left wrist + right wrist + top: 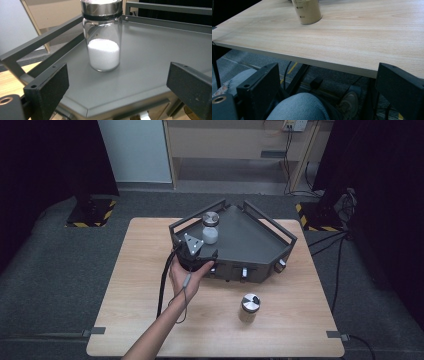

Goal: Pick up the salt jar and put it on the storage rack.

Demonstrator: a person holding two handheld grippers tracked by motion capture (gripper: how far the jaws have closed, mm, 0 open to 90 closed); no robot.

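Left tool [117,85] wide open, empty, facing white-powder jar [103,37] on grey tray [150,50]

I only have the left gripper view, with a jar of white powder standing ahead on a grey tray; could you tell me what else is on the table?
Observer: In the high view, a second jar with a metal lid stands on the bare wooden table, nearer the person than the tray.
Operator: Thank you. What is in that one?
Observer: The right gripper view shows it as tan or beige inside, unlike your jar of white powder.
Operator: And where is the right gripper?
Observer: Its fingers are spread apart, low beside the table edge above the person's knee, holding nothing.
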